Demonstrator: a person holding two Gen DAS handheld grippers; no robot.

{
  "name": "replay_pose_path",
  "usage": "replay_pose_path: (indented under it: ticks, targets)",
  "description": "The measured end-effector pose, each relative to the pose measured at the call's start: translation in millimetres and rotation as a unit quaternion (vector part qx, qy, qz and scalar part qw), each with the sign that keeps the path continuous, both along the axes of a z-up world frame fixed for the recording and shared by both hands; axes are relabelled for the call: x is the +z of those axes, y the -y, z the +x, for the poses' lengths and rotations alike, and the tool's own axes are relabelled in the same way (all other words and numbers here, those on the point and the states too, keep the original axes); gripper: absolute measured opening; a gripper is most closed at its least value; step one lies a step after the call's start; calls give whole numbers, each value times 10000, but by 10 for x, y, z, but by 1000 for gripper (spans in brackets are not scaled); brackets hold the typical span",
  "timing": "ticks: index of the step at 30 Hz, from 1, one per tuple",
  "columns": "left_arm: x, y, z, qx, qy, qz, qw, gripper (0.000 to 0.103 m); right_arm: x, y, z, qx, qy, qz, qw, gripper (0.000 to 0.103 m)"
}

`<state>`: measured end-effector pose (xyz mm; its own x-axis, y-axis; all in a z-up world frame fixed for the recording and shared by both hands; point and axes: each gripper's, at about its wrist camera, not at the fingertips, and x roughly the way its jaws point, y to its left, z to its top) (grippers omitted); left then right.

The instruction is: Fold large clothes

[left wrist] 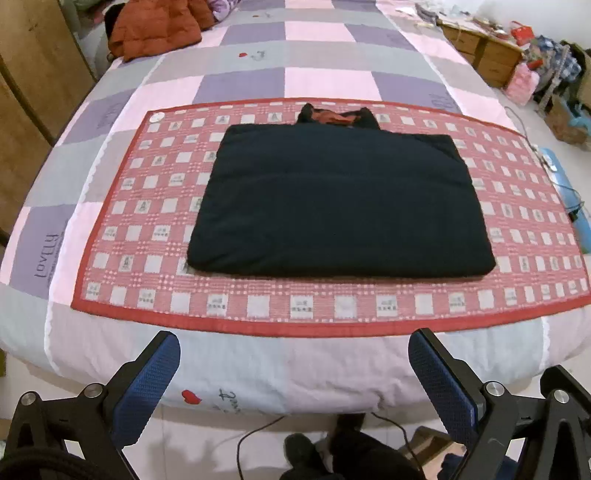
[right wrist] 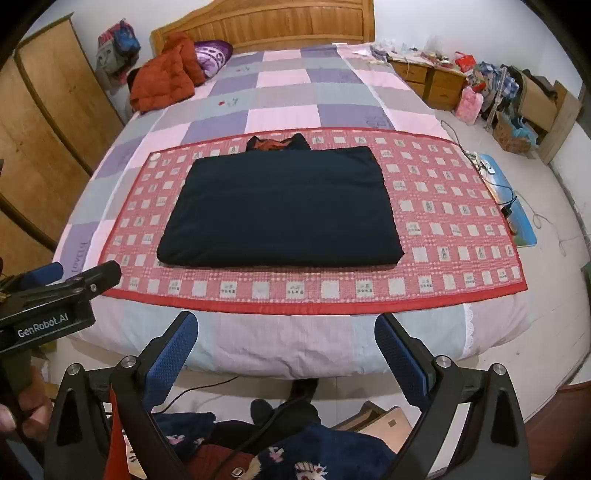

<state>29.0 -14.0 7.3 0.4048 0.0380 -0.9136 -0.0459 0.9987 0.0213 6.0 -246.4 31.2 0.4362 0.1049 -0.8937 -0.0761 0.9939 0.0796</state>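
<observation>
A dark navy garment (left wrist: 340, 199) lies folded into a neat rectangle on a red checked mat (left wrist: 147, 229) on the bed; its collar with an orange lining (left wrist: 338, 117) sticks out at the far edge. It also shows in the right wrist view (right wrist: 280, 206) on the mat (right wrist: 443, 221). My left gripper (left wrist: 293, 354) is open and empty, held off the bed's near edge. My right gripper (right wrist: 286, 339) is open and empty, also back from the near edge. The left gripper's body (right wrist: 55, 299) shows at the left of the right wrist view.
A purple, pink and grey checked quilt (right wrist: 280, 85) covers the bed. An orange jacket (right wrist: 166, 77) lies by the wooden headboard (right wrist: 266, 22). Wardrobe (right wrist: 44, 140) at left. Cluttered nightstand (right wrist: 428, 79) and cables (right wrist: 506, 192) on the floor at right. Clothes (right wrist: 295, 454) lie below my grippers.
</observation>
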Motion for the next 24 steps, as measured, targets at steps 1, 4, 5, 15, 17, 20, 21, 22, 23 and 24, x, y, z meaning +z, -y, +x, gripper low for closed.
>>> replay_pose_path:
  ticks: [1,4,5,15,17,20,21,22,23,24]
  targets:
    - [0,6,0,2,2,-2,10000,102,0,2,0,2,1,3,10000,98]
    - [2,30,4,-1,6,1,10000,102,6,0,0,0,10,3,10000,98]
    - [7,37,9,-8,1,0,10000,102,8,-2,1,1,12,3,10000,98]
    - [43,89,23,-62,20,31,10000,102,30,20,15,6,23,4,10000,98]
    - [43,90,25,-71,23,41,10000,102,31,21,14,0,16,8,10000,98]
    - [49,102,37,-63,15,36,10000,102,38,23,18,3,8,11,10000,98]
    - [49,108,39,-56,8,38,10000,102,32,24,13,6,15,2,10000,98]
    - [50,111,38,-52,6,37,10000,102,37,26,14,4,17,3,10000,98]
    - [50,111,33,-54,14,35,10000,102,41,28,16,0,21,3,10000,98]
    - [50,114,34,-56,20,43,10000,102,29,21,14,1,18,0,10000,98]
